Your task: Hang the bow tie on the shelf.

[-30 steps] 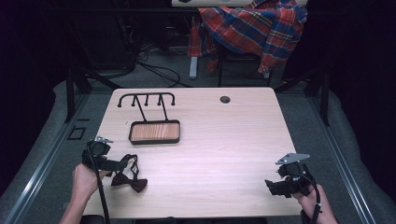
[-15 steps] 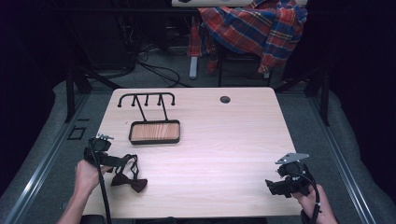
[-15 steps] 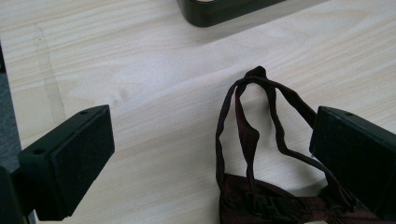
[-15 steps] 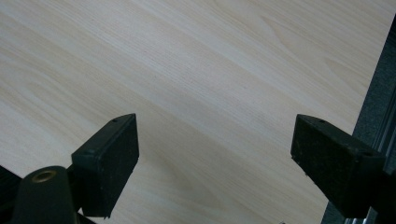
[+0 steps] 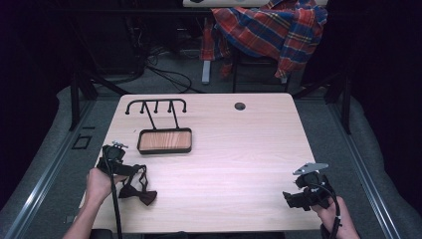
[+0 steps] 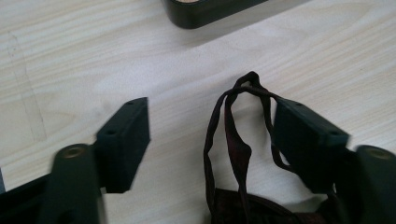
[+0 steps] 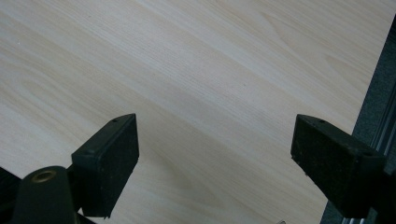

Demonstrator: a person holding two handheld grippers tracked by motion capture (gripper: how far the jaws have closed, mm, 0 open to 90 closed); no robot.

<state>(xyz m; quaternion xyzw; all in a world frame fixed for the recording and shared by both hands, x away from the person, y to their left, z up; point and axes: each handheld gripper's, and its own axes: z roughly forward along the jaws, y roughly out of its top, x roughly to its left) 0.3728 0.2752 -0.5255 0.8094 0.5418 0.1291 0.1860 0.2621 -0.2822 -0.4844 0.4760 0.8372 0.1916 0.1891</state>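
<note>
Bow tie [image 5: 137,191] at near-left table [image 5: 239,159] edge, light, limp, likely slippery; left gripper [image 6: 210,135] closing around strap loop [image 6: 238,121], not yet pinching; best gripped there; right gripper [image 7: 215,154] wide, empty.

Bright, even light from overhead falls on the pale table [image 5: 239,149], while the room around it sinks into near black. In the left gripper view, the near ends of its jaws blur softly. A faint shadow lies under the tray [image 6: 210,11] ahead of them.
</note>
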